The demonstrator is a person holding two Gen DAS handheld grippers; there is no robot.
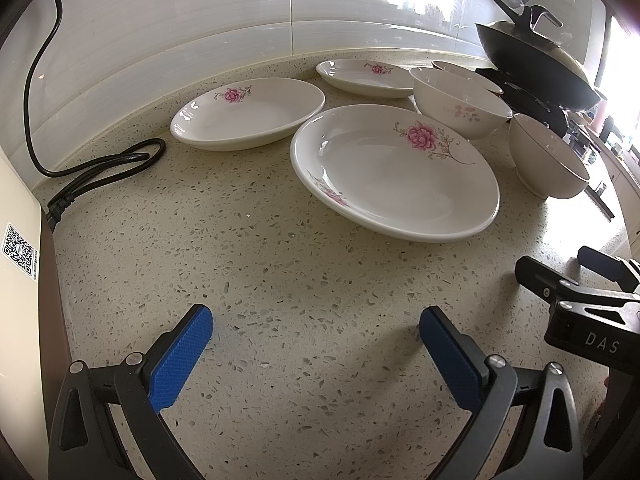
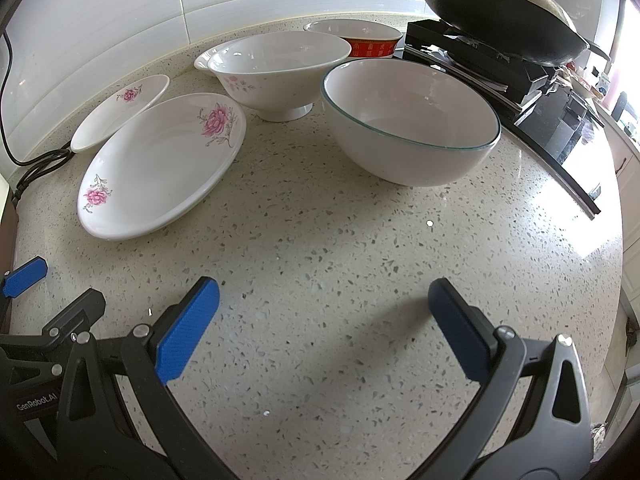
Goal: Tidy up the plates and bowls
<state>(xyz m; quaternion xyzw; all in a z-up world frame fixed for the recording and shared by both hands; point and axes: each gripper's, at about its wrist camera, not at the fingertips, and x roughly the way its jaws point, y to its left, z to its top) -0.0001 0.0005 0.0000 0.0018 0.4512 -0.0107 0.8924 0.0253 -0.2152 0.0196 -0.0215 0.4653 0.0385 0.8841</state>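
Three white plates with pink flowers lie on the speckled counter: a near one (image 1: pixel 394 170) (image 2: pixel 160 164), a left one (image 1: pixel 248 114) (image 2: pixel 120 110) and a far one (image 1: pixel 366 77). A footed white bowl (image 1: pixel 460 102) (image 2: pixel 280 72), a blue-rimmed white bowl (image 1: pixel 548 156) (image 2: pixel 410 120) and a red-banded bowl (image 2: pixel 356 40) stand to the right. My left gripper (image 1: pixel 316 324) is open and empty, short of the near plate. My right gripper (image 2: pixel 324 300) is open and empty, short of the blue-rimmed bowl.
A black wok (image 1: pixel 532 64) (image 2: pixel 496 12) sits on a stove (image 2: pixel 480 64) at the back right. A black power cord (image 1: pixel 100 164) lies at the left wall beside a cream appliance (image 1: pixel 20 240). The tiled wall (image 1: pixel 200 20) bounds the counter behind.
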